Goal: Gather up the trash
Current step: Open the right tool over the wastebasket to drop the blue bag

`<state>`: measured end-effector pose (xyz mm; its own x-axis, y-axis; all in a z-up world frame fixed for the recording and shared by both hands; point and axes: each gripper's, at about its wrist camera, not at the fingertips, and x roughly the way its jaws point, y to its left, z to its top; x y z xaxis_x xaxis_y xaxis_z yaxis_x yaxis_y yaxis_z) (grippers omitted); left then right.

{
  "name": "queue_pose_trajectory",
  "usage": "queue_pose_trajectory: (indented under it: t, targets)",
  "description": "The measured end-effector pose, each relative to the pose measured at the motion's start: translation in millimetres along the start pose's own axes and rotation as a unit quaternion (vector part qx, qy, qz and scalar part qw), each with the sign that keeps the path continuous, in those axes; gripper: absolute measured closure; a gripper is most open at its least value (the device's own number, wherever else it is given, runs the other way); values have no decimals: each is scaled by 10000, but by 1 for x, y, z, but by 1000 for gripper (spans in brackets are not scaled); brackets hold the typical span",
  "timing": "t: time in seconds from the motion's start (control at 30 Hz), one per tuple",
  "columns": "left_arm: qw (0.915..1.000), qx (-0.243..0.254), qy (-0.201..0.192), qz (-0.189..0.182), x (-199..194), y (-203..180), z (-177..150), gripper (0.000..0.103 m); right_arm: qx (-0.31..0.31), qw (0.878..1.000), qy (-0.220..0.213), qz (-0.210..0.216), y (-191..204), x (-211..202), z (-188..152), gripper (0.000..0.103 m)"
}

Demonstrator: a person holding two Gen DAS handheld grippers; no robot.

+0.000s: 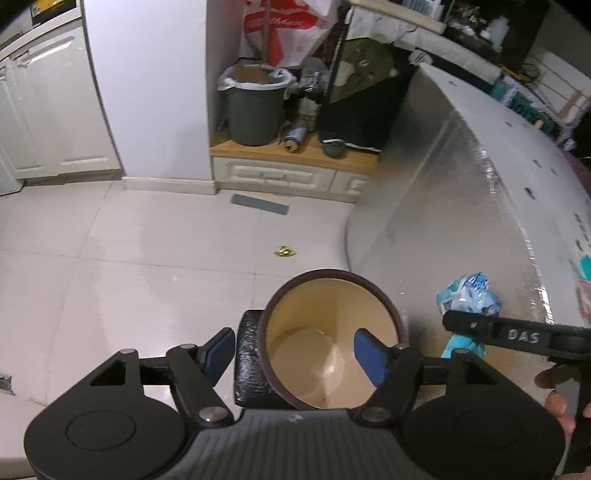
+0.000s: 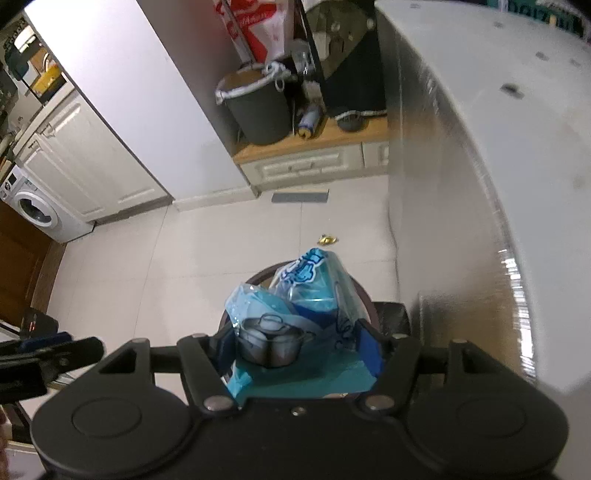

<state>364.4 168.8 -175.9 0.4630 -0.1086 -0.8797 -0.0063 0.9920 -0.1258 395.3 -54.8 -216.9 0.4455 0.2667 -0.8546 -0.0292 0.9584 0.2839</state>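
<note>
1. Overall, a pale tiled floor fills most of both views, with white cabinet doors at the far left.
2. A large silver foil-faced panel rises at the right, curved by the lens.
3. A low wooden-topped drawer unit stands against the far wall. On it sits a grey trash bin with a white liner, and a red-and-white plastic bag hangs behind it.
4. A white front-loading washing machine shows at the left edge of the right wrist view.
5. A small round bin with a dark rim and cream interior stands on the floor, just beside a black block. Its inside appears empty.
6. The left gripper hangs over this bin with jaws released. One blue pad lies inside the rim, the other outside it; neither presses on anything.
7. The right gripper has its jaws clenched on a crumpled blue-and-white plastic food wrapper, printed with a cooking pot. The wrapper is held directly above the small bin's rim.
8. A small gold wrapper lies on the floor beyond the bin, well apart from both grippers.
9. Part of a hand shows at the lower right of the left wrist view.
</note>
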Motion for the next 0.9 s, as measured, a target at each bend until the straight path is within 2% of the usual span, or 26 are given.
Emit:
queue_pose_trajectory:
  t: [0.13,0.3,0.43,0.5,0.63,0.77,0.9]
  targets:
    - [9998,-44,53,190,14,-3,11,25,51,9997,154,191,-8,34,6,32]
    - [9994,-115,154,273,38,-10,29,25,31,9988,377,320,-15,69,15,34]
    - [9996,-72,151,241,58,-12,42,24,217,9979,458,394,-26,90,13,34]
    - [9998,-53,99,189,70,-8,48,20,259,9978,490,370,-29,102,12,34]
    - [9998,65,124,115,108,7,64,18,476,9967,569,342,-32,123,2,28]
    - [9993,290,216,-6,155,27,86,18,833,9942,671,125,-39,154,-8,29]
    - [9972,610,304,-304,208,52,113,18,1136,9912,663,-169,-39,178,-14,29]
